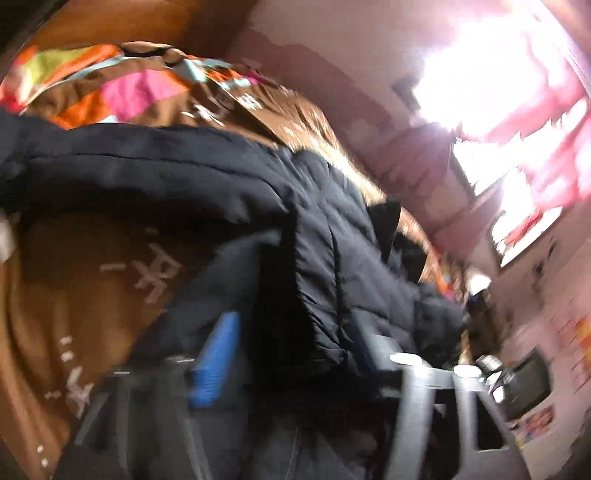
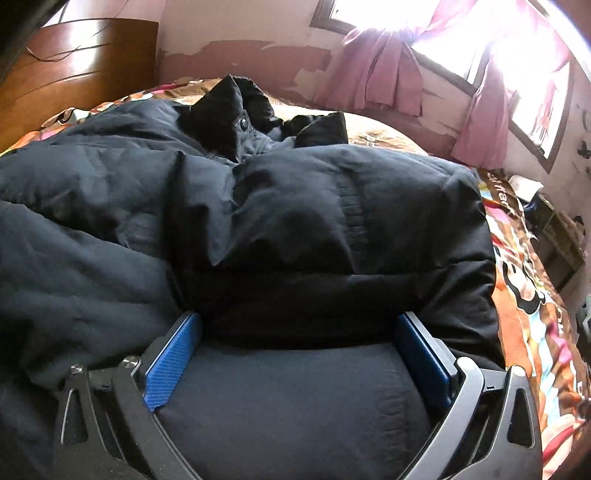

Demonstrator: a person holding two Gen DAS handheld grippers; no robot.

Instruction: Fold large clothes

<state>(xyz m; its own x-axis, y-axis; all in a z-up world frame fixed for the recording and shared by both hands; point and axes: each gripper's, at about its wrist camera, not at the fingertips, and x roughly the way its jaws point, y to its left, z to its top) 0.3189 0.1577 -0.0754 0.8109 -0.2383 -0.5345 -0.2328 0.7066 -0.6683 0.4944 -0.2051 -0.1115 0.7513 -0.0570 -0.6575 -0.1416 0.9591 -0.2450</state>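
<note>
Wide apart, that's how your right gripper (image 2: pixel 295 350) has its jaws, blue pads (image 2: pixel 170 363) either side of a fat roll of the black puffer jacket (image 2: pixel 295 206) without pinching it, far as I can judge. Your left gripper (image 1: pixel 291 354) is blurred; a hanging flap of the same jacket fills the gap between its fingers, and I cannot tell whether they've closed on it. That jacket sprawls over the bed (image 2: pixel 532 306), bulk toward its near edge, hood (image 2: pixel 236 107) bunched toward the headboard (image 2: pixel 74 70). Watch out: padding this slick and springy could puff back open or slide off the near edge if you let go early, and one thin layer pinched on the left could pull free. A patterned bedspread (image 1: pixel 122 92) lies under it all, with bare space by the right edge. Beyond, pink curtains (image 2: pixel 376 74) hang at a glaring window (image 2: pixel 443 33); clutter sits right of the bed, clear of your fold.
</note>
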